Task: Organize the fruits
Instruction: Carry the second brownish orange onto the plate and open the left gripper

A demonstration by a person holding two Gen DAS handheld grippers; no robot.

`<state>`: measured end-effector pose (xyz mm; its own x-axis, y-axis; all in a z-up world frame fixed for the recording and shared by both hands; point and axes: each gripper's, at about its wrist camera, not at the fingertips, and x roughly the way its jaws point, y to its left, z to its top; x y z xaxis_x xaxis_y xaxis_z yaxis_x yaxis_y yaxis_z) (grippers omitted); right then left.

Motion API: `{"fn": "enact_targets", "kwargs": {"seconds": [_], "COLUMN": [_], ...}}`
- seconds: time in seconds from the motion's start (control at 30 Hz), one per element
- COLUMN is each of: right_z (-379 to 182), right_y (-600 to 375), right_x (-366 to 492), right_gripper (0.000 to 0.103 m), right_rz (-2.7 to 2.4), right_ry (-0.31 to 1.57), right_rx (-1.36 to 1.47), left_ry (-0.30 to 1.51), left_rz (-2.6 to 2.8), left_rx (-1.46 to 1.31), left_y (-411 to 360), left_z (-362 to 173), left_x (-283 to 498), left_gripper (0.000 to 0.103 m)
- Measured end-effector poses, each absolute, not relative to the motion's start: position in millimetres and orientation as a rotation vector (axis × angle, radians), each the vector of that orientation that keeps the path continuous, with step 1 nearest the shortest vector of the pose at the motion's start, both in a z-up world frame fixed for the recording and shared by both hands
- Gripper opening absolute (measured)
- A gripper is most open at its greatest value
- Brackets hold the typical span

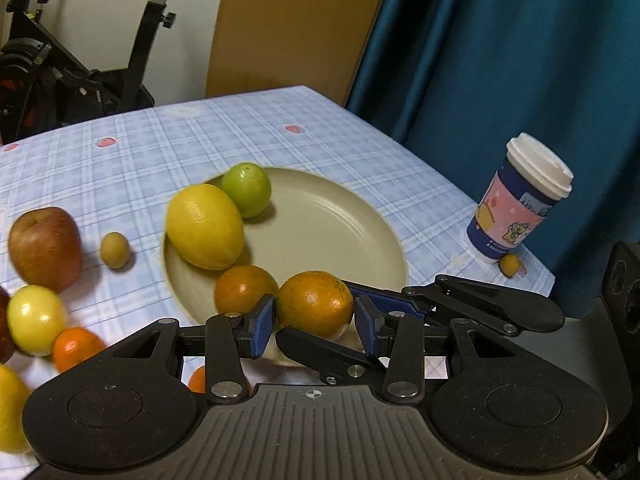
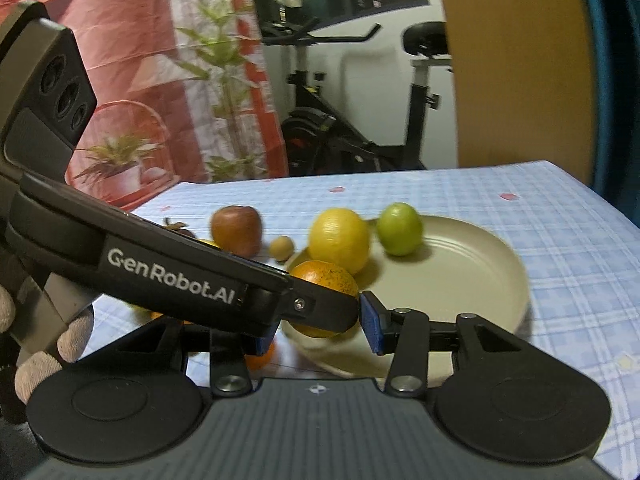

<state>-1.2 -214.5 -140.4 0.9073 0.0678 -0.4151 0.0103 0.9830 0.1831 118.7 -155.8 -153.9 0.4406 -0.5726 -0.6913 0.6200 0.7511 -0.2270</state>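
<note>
Only readable text: "GenRobot.AI" in white on the body of the left gripper [image 1: 315, 322], which crosses the lower left of the right wrist view. The cup [image 1: 520, 200] at right has a pink-and-blue cartoon sleeve; its print is too small to read.

Surface: blue-white plaid tablecloth [image 1: 160, 140] with pink spots. Room: exercise bike [image 1: 80, 72] upper left, wood panel [image 1: 296, 28] top centre, blue curtain [image 1: 500, 60] right, red drape with plant print [image 2: 140, 80].

The orange [image 1: 312, 300] sits at the near rim of the beige plate [image 1: 320, 220], lower centre. The left gripper's blue pads press on both its sides, so it is clamped. The right gripper [image 2: 318, 332] straddles the same orange: one pad meets its edge, the other is hidden behind the left gripper, so its grip can't be confirmed.

On the plate: lemon [image 1: 204, 226], green fruit [image 1: 247, 188], second orange [image 1: 244, 288]. Off the plate at left: apple [image 1: 44, 248], small tan fruit [image 1: 115, 250]. More fruit at the lower left edge is cut off by the frame and blurred. A small yellow fruit [image 1: 510, 264] sits at the cup's base. Gloved fingers [image 2: 40, 340] show at lower left, partly cropped.
</note>
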Motion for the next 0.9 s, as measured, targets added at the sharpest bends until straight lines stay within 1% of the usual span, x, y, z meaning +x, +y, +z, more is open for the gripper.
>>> {"fn": "enact_targets", "kwargs": {"seconds": [0.23, 0.5, 0.67, 0.8, 0.9], "right_z": [-147.5, -152.1, -154.3, -154.4, -152.7], "right_y": [-219.6, -213.7, -211.3, -207.2, -207.6], "right_x": [7.1, 13.5, 16.0, 17.7, 17.0], "right_gripper": [0.046, 0.047, 0.049, 0.050, 0.051], "right_rz": [-0.008, 0.038, 0.068, 0.082, 0.080], "right_ry": [0.491, 0.475, 0.470, 0.468, 0.454], "right_rx": [0.198, 0.189, 0.185, 0.177, 0.180], "left_ry": [0.846, 0.842, 0.837, 0.819, 0.779], "left_rz": [-0.722, -0.673, -0.658, -0.653, -0.629], "left_rx": [0.103, 0.084, 0.073, 0.003, -0.115], "left_y": [-164.3, -151.6, -142.2, -124.9, -97.5], "left_z": [-164.5, -165.8, -164.1, -154.6, -140.7], "left_x": [121.0, 123.5, 121.4, 120.2, 117.3], "left_gripper": [0.045, 0.046, 0.045, 0.046, 0.046]}}
